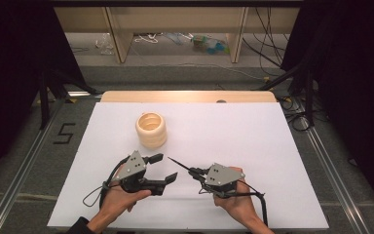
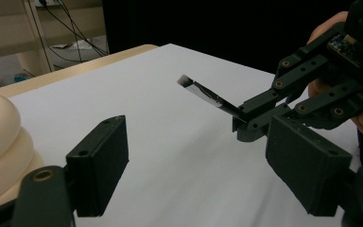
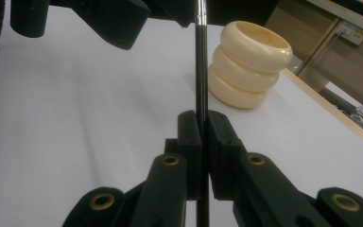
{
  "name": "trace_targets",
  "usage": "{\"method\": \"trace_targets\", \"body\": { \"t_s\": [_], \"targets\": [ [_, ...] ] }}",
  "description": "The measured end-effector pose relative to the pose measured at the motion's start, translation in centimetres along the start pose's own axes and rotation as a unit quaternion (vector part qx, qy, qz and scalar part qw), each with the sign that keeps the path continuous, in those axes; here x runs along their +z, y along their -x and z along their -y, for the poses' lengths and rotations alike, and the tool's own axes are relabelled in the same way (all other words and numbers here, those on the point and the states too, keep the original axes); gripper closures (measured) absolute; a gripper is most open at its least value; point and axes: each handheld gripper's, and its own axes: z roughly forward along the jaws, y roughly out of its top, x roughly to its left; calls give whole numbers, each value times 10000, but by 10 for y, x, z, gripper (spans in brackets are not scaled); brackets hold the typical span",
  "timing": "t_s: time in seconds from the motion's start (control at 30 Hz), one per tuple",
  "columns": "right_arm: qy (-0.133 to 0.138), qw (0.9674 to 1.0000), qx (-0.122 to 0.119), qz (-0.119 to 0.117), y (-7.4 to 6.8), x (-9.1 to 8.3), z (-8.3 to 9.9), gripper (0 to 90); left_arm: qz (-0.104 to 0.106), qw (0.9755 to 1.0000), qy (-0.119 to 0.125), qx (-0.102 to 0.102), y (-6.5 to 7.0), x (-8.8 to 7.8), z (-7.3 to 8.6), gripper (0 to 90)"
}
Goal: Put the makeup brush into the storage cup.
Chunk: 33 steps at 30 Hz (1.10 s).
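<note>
The right tool (image 1: 196, 171) is clamped on a thin black rod (image 1: 180, 165) that points far-left above the table (image 1: 253, 146); the left tool (image 1: 164, 168) stands wide open and empty, near the cream ringed vase (image 1: 151, 129).

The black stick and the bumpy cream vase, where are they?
black stick (image 3: 201, 71), right gripper view, on its shaft above the closed tongs.
cream vase (image 1: 151, 130), high view, on its ribbed side.
</note>
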Motion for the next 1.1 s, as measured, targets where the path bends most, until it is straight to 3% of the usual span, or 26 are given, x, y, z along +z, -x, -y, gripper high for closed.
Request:
{"method": "trace_targets", "body": {
  "t_s": [0.33, 0.37, 0.63, 0.93, 1.1],
  "targets": [
    [167, 9997, 133, -100, -4, 6, -1, 853, 90, 9998, 114, -136, 0, 2, 1, 258],
    [188, 9996, 162, -117, -5, 7, -1, 852, 93, 9996, 118, -218, 1, 2, 1, 262],
    [351, 9981, 466, -209, -6, 11, -1, 853, 152, 9995, 119, -262, 1, 3, 1, 300],
    [465, 9973, 487, -291, -12, 16, -4, 853, 178, 9992, 169, -302, 1, 2, 0, 360],
    [509, 9969, 514, -324, -14, 17, -6, 853, 293, 9989, 172, -329, 1, 2, -1, 410]
  ]
}}
